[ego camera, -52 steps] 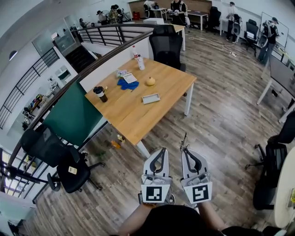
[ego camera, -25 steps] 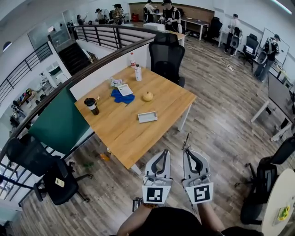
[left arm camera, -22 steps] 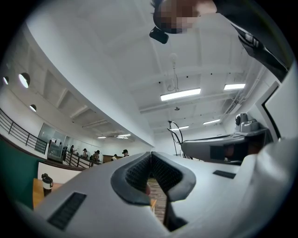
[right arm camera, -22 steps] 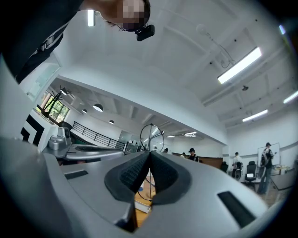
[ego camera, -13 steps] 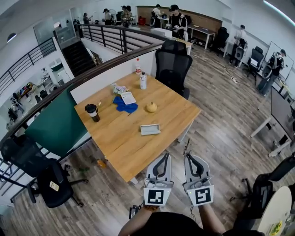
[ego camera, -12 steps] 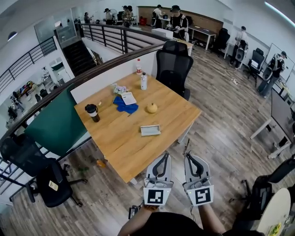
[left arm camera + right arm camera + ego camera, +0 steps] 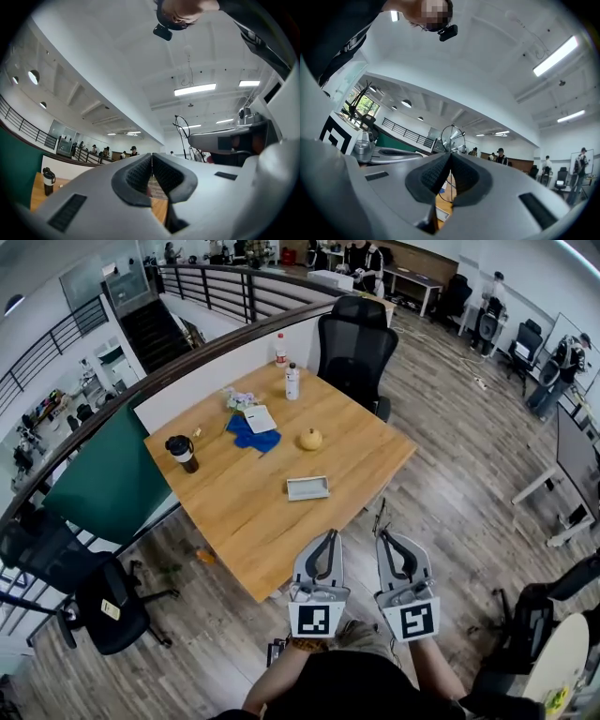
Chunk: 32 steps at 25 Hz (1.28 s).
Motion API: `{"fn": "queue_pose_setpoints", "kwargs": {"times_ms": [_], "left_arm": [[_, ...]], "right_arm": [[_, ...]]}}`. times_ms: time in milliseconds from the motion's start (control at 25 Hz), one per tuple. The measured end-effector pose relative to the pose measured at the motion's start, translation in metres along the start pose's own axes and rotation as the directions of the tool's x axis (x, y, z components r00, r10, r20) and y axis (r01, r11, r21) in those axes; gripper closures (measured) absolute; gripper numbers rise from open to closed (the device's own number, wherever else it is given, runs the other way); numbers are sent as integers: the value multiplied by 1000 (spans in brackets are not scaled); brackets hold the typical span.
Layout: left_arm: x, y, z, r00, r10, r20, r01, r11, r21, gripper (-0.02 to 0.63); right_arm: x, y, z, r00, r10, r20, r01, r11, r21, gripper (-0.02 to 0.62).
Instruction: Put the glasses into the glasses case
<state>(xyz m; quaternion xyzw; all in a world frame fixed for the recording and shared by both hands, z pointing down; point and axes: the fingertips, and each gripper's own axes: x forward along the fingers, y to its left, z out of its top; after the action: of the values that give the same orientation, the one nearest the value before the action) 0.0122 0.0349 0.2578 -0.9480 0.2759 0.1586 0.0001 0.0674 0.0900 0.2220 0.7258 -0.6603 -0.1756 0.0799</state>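
Off the near corner of the table [image 7: 246,526], both grippers are held side by side over the floor [image 7: 450,512]. Left gripper [image 7: 327,536]: jaws pressed together, nothing between them. Right gripper [image 7: 382,536]: jaws pinching the thin wire glasses [image 7: 378,519], which project past the tips. The case [image 7: 307,487] lies on the table, well apart from both grippers.

**Surface and material findings**

Desk [image 7: 253,512]: pale wood top, smooth, low sheen. Floor [image 7: 450,484]: grey-brown wood-look planks, matt. Left tool [image 7: 328,536] and right tool [image 7: 382,536]: pale grey matt plastic shells. Their pads [image 7: 137,174] are dark, finely ribbed and rubber-like. Glasses [image 7: 453,137]: thin dark wire frame, metal by appearance. Glasses case [image 7: 307,487]: pale, smooth. Cloth [image 7: 255,435], 10 o'clock of the case: blue, soft, creased. Chair [image 7: 354,338], 1 o'clock of the desk: black, matt.
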Motion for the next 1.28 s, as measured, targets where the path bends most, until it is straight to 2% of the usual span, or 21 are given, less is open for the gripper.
{"fn": "queue_pose_setpoints", "kwargs": {"times_ms": [280, 400, 560, 760, 960, 1080, 1280], "left_arm": [[20, -5, -22, 999, 4, -35, -3, 1000, 25, 583], [35, -9, -32, 998, 7, -61, -3, 998, 70, 583], [61, -18, -38, 998, 24, -62, -18, 996, 93, 583], [103, -33, -51, 995, 46, -85, -34, 990, 136, 583], [140, -51, -70, 990, 86, -114, -66, 983, 170, 583], [157, -60, -75, 986, 111, -125, -81, 971, 225, 583], [176, -68, -94, 973, 174, -149, -136, 962, 236, 583]], "right_arm": [[12, -19, -29, 1000, 7, -14, -6, 999, 51, 580], [20, -36, -39, 1000, 14, -5, -13, 998, 59, 580], [33, -64, -55, 1000, 18, 1, -18, 995, 94, 580], [52, -102, -68, 998, 51, 39, -55, 991, 121, 580], [68, -135, -97, 993, 115, 29, -119, 978, 171, 580], [75, -152, -109, 988, 153, 27, -156, 968, 199, 580], [83, -172, -130, 973, 225, 53, -231, 949, 216, 580]]}}
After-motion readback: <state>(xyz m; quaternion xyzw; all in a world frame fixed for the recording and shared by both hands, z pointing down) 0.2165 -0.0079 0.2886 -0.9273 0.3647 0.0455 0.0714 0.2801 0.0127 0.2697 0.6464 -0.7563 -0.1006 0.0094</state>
